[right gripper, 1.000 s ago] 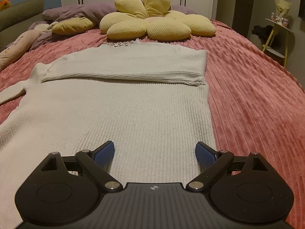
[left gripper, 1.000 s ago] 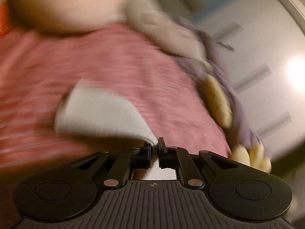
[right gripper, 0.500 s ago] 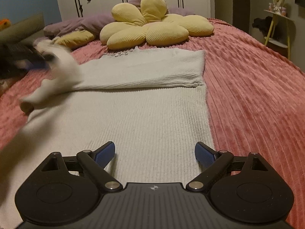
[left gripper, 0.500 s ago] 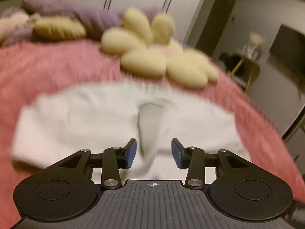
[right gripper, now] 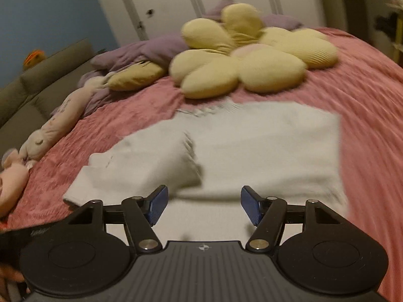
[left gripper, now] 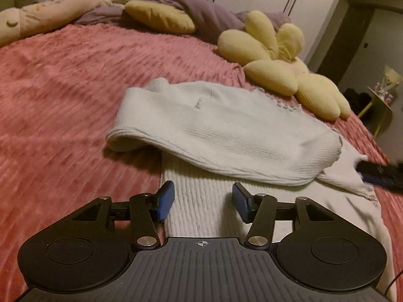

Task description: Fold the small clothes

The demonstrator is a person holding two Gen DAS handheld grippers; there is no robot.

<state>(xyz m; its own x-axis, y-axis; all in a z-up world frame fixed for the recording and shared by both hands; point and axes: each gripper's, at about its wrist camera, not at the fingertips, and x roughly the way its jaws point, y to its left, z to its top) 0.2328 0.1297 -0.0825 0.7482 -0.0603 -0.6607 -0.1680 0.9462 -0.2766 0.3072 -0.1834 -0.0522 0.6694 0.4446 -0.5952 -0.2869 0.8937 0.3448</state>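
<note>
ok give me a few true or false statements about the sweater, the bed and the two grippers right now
1. The white sweater lies on a pink bedspread. True.
2. The left gripper is clamped on a sleeve. False: its jaws stand apart with nothing pinched; they have just been opening above the sweater's body.
3. A yellow flower-shaped cushion sits beyond the sweater's collar end. True.
4. Both sleeves stretch straight out to the sides. False: both are folded across the chest.
5. The right gripper holds the hem. False: its jaws are open, though they have just been closing, with no fabric pressed between them.
</note>
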